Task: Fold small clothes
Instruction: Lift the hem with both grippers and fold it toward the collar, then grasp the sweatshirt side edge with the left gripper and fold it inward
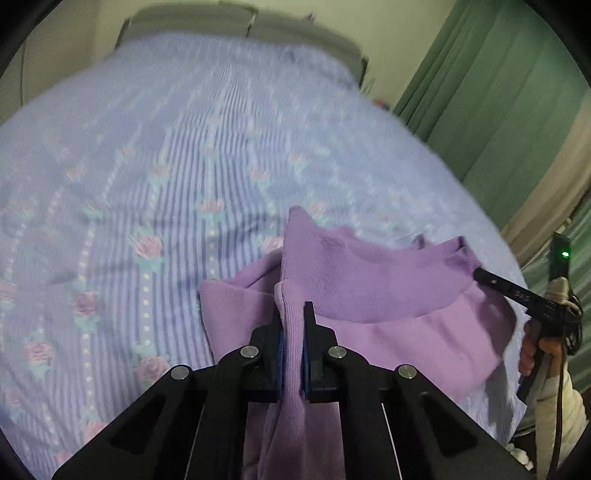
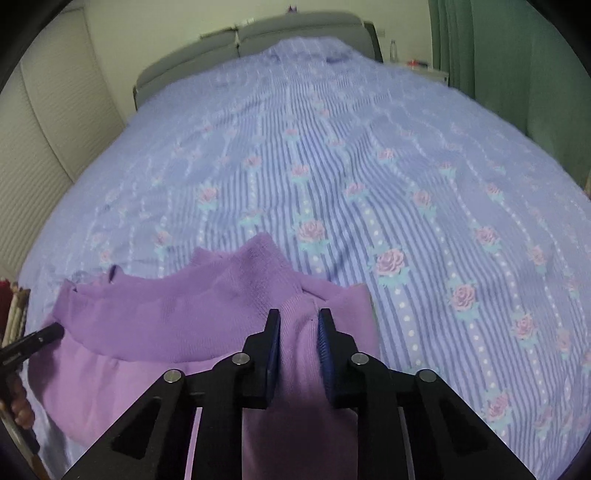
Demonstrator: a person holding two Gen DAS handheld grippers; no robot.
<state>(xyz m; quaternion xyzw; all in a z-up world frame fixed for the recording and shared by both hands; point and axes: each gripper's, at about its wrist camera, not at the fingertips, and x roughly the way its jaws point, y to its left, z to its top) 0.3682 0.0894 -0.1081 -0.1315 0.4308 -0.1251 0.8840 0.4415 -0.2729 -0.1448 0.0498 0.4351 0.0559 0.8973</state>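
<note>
A small purple knit garment (image 1: 373, 284) hangs stretched between my two grippers over the near end of the bed; it also shows in the right wrist view (image 2: 177, 314). My left gripper (image 1: 293, 314) is shut on one bunched edge of it. My right gripper (image 2: 298, 319) is shut on the other bunched edge. The right gripper's tip also shows at the right of the left wrist view (image 1: 480, 275), and the left gripper's tip at the left of the right wrist view (image 2: 51, 332). The lower part of the garment droops below the fingers.
A blue striped bedspread with pink roses (image 1: 166, 166) covers the bed (image 2: 369, 166). A grey headboard (image 2: 295, 33) stands at the far end. Green curtains (image 1: 498, 92) hang on the right. A pale panelled wall (image 2: 44, 129) is on the left.
</note>
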